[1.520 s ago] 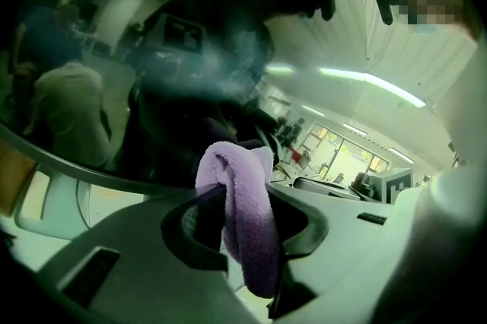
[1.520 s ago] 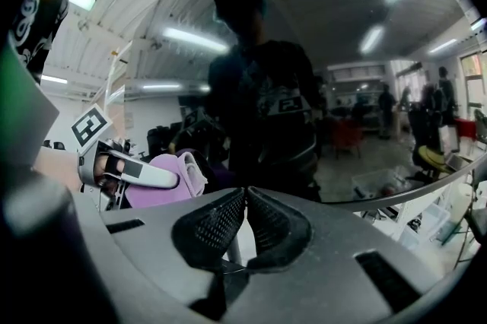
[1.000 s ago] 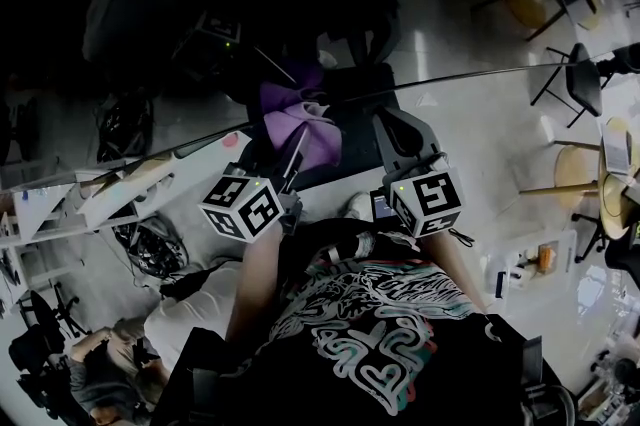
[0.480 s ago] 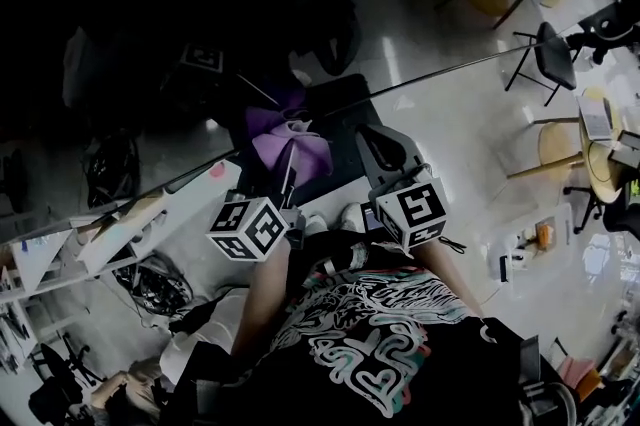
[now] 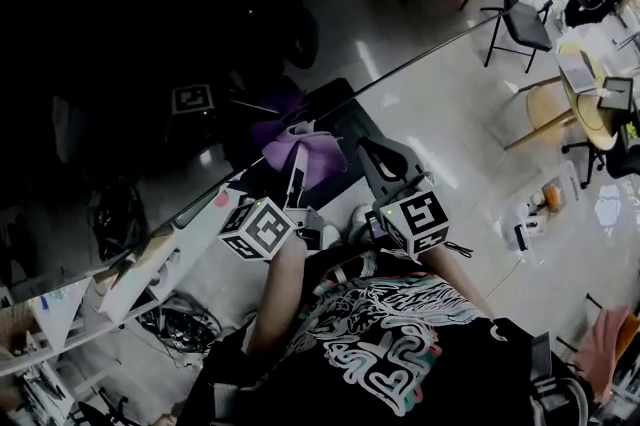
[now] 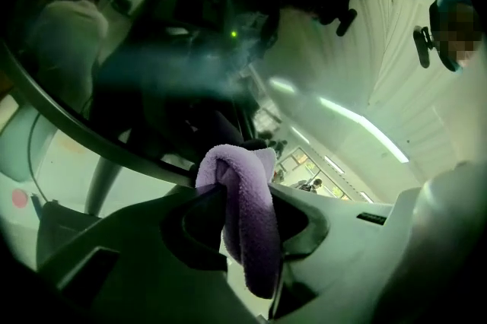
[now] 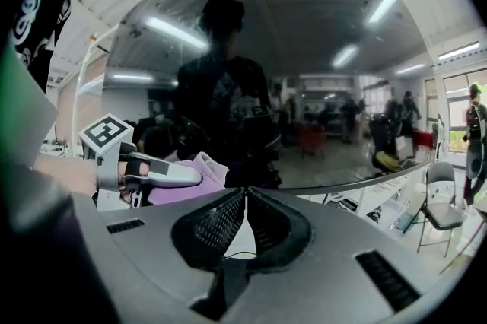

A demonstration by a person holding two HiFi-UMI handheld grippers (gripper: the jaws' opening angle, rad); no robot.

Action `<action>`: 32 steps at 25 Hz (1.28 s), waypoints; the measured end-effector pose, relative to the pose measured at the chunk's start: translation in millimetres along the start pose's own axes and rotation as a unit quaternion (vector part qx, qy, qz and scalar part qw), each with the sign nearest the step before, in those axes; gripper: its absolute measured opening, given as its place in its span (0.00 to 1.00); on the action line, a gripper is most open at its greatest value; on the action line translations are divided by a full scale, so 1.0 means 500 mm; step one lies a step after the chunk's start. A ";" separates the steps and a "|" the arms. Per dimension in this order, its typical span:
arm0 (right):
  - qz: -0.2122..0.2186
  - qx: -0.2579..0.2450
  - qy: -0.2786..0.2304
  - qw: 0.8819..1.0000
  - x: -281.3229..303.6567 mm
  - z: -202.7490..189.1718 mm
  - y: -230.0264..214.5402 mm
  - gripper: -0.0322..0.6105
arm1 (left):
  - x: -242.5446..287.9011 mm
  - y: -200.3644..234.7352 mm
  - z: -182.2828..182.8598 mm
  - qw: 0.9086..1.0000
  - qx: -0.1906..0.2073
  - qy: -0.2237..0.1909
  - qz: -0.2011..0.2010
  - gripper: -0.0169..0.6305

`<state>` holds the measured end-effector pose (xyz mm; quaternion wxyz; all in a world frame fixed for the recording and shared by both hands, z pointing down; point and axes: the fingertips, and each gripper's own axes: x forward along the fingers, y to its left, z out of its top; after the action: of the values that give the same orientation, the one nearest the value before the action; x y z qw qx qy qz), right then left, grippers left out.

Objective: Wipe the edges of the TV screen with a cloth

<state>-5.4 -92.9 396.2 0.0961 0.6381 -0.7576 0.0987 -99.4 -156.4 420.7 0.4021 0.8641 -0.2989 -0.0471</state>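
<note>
The TV screen [image 5: 150,34] is a dark glossy panel filling the upper left of the head view, and its edge [image 5: 430,49] runs diagonally up to the right. My left gripper [image 5: 298,146] is shut on a purple cloth [image 5: 300,154], which sits against that edge. In the left gripper view the folded cloth [image 6: 247,216] bulges out between the jaws, just below the dark bezel [image 6: 91,136]. My right gripper [image 5: 370,146] hovers just right of the cloth, shut and empty, jaws together [image 7: 245,192]. The right gripper view shows the left gripper [image 7: 156,174], the cloth [image 7: 199,172] and the screen [image 7: 251,71] mirroring a person.
The person's black printed shirt [image 5: 380,354] fills the bottom of the head view. A white cluttered shelf [image 5: 130,269] and cables [image 5: 185,324] lie lower left. Chairs [image 5: 520,19] and a round yellow table [image 5: 570,104] stand on the shiny floor at right.
The head view has swung, so the TV's edge now slants more steeply. Both grippers have stayed close together at the edge, with the cloth still held in the left one.
</note>
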 end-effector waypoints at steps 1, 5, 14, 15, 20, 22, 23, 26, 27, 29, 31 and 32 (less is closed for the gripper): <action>-0.008 0.001 -0.001 1.000 -0.002 0.000 -0.004 0.10 | 0.007 -0.003 0.000 1.000 -0.006 0.003 -0.009 0.23; -0.034 0.008 -0.008 0.999 -0.019 0.008 -0.026 0.10 | 0.029 -0.017 -0.013 0.999 -0.027 0.019 -0.026 0.23; -0.053 0.027 -0.004 0.998 0.005 -0.008 -0.042 0.10 | 0.033 -0.011 -0.016 0.997 -0.048 0.047 -0.044 0.23; -0.054 0.026 -0.007 0.998 0.007 -0.002 -0.050 0.10 | 0.035 -0.014 -0.015 0.996 -0.053 0.046 -0.047 0.23; -0.051 0.027 -0.009 0.998 0.009 0.000 -0.067 0.10 | 0.046 -0.020 -0.012 0.996 -0.061 0.043 -0.053 0.23; -0.047 0.025 -0.005 0.999 0.010 -0.010 -0.072 0.10 | 0.049 -0.019 -0.016 0.996 -0.066 0.043 -0.051 0.23; -0.044 0.022 -0.003 0.999 0.012 -0.015 -0.074 0.10 | 0.050 -0.018 -0.017 0.995 -0.069 0.041 -0.051 0.23; -0.035 0.018 -0.006 0.999 0.018 -0.005 -0.073 0.10 | 0.054 -0.021 -0.018 0.995 -0.075 0.038 -0.051 0.23; -0.031 0.018 -0.008 0.999 0.016 0.001 -0.079 0.10 | 0.061 -0.028 -0.021 0.995 -0.077 0.038 -0.050 0.23; -0.026 0.021 -0.010 0.999 0.005 0.007 -0.114 0.10 | 0.091 -0.054 -0.035 0.995 -0.078 0.039 -0.049 0.23; -0.024 0.023 -0.012 0.999 -0.004 0.010 -0.157 0.10 | 0.128 -0.082 -0.048 0.995 -0.079 0.041 -0.048 0.23; -0.023 0.024 -0.013 0.999 -0.006 0.011 -0.175 0.10 | 0.141 -0.091 -0.052 0.995 -0.079 0.041 -0.047 0.23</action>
<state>81.2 -106.0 392.4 0.0732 0.6587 -0.7413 0.1059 -11.5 -155.5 416.5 0.4786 0.8439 -0.2362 -0.0538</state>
